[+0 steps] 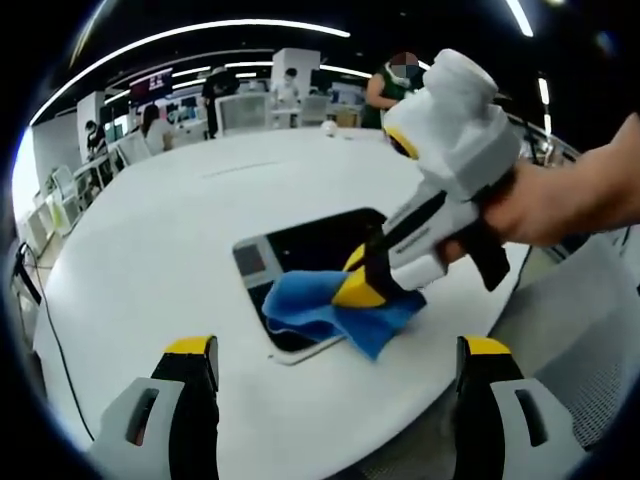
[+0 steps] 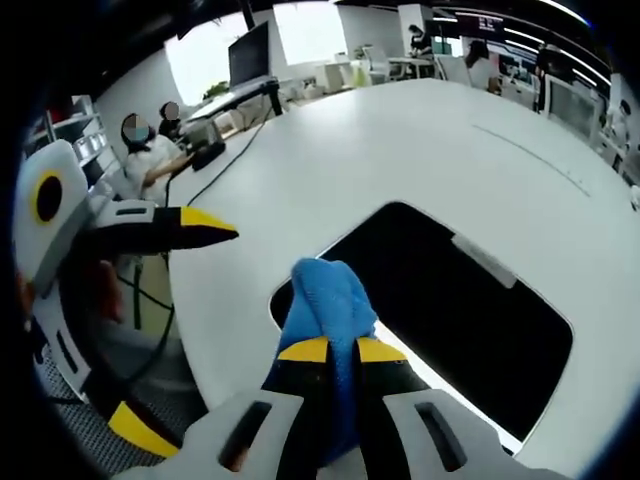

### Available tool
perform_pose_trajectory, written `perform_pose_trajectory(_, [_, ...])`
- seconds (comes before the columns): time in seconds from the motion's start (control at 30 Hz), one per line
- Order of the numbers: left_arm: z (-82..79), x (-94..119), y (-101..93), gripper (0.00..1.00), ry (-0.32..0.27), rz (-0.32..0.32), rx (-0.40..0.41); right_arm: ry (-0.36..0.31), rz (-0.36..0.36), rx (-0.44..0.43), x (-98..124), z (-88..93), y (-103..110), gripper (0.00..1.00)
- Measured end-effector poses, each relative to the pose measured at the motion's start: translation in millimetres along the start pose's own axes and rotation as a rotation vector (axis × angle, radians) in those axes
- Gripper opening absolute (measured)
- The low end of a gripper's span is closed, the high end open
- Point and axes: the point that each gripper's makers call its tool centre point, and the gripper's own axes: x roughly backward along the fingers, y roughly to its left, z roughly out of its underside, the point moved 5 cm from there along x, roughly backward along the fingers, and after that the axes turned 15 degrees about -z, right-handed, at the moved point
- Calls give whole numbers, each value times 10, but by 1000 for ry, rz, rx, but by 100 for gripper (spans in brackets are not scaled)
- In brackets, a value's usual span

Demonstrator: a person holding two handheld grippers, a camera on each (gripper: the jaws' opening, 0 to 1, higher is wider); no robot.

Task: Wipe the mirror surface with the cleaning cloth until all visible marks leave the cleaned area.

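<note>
The mirror (image 1: pixel 300 245) is a dark rectangle with a pale frame, lying flat on the round white table (image 1: pixel 180 230). A blue cleaning cloth (image 1: pixel 315 305) rests on its near corner. My right gripper (image 1: pixel 360 288), held by a hand coming in from the right, is shut on the cloth and presses it onto the mirror. In the right gripper view, my right gripper (image 2: pixel 341 350) pinches the cloth (image 2: pixel 325 290) over the mirror (image 2: pixel 460 300) corner. My left gripper (image 1: pixel 338 352) stands open above the table edge, short of the mirror, with nothing between its fingers. It also hangs open at the left as the left gripper (image 2: pixel 165 330).
The table edge (image 2: pixel 215 350) runs close under both grippers, with grey floor beyond. A black cable (image 2: pixel 215 170) trails off the table side. Seated people (image 2: pixel 150 160), monitors (image 2: pixel 250 55) and chairs (image 1: pixel 240 112) stand around the far side of the room.
</note>
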Motion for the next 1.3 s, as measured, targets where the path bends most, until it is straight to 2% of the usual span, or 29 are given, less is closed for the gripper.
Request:
perform_pose_trajectory(0.4, [-9,-3,-3,99,-3,2,-2,1,-14,7,8,62,75,3])
perform_pose_trajectory(1.3, [-14,2,25,99,-8,-11,19,10,-36,46,25,65,67,3])
